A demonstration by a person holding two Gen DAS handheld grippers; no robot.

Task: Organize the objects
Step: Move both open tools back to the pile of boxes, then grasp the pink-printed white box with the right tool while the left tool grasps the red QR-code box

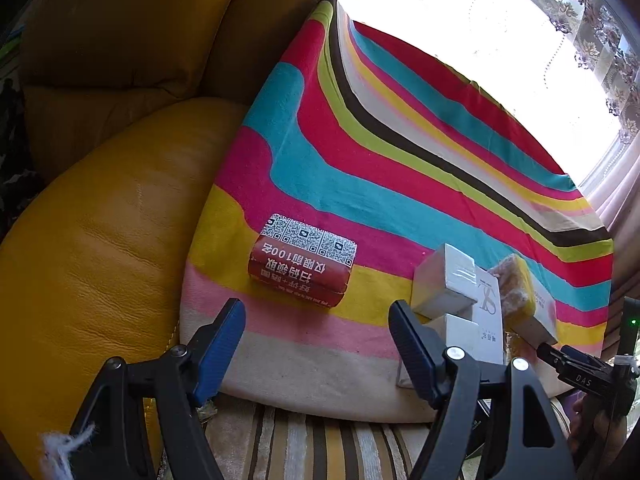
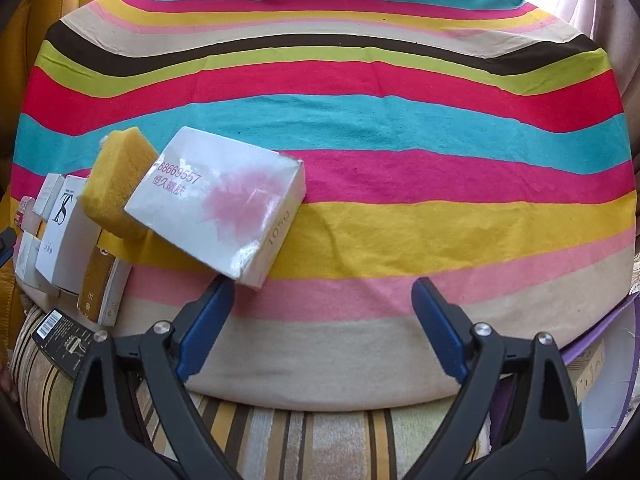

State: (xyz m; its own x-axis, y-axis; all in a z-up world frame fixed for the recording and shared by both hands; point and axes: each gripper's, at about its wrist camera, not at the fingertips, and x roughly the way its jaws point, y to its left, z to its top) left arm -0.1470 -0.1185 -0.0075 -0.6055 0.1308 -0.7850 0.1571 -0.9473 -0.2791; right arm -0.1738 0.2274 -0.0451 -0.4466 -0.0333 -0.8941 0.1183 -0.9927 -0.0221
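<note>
A mustard leather sofa fills the left of the left wrist view, and against it lies a large striped cushion banded in teal, red, yellow, pink and cream, on which everything sits. Below the cushion runs a striped brown-and-beige fabric.

Toward the cushion's near left edge, in the right wrist view, a cluster of boxes stands together: a white soap box with a pink flower print rests tilted, its upper corner leaning on a yellow sponge, which touches a white box marked with a monogram. Smaller white and brown boxes crowd beneath these, though how they are stacked is hard to make out.

Apart from the cluster, a red packet with QR codes lies alone on the yellow and pink bands.

The left gripper is spread wide and grasps nothing. The right gripper is likewise released, its left finger just beside the soap box's lower corner.
</note>
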